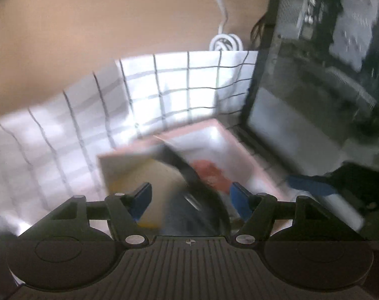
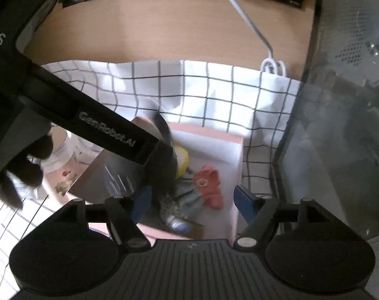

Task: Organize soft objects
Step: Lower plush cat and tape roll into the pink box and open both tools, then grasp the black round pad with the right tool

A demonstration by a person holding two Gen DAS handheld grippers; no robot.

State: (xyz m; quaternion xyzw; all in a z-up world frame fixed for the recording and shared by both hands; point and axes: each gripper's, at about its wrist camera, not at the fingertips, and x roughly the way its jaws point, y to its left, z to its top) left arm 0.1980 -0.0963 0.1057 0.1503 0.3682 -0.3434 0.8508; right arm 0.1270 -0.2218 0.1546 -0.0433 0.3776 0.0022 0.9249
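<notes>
A pink-walled box (image 2: 235, 147) with a white inside sits on a checked cloth (image 2: 214, 92). In it lie a small red garment (image 2: 209, 185), a striped grey-blue soft piece (image 2: 186, 197) and something yellow (image 2: 183, 160). My right gripper (image 2: 190, 200) is open just above the box, its blue pads either side of the soft pieces. My left gripper (image 1: 190, 197) is open; a dark blurred soft thing (image 1: 199, 195) hangs between its pads over the box (image 1: 242, 147), touching neither pad that I can see. The left view is motion-blurred. The left gripper's black body (image 2: 106, 132) crosses the right view.
A dark glass-fronted case (image 2: 339, 125) stands at the right. A white cable (image 2: 249, 22) runs over the wooden table (image 2: 151, 25) to a coil. A white jar (image 2: 61, 155) and a picture card (image 2: 66, 182) lie left of the box.
</notes>
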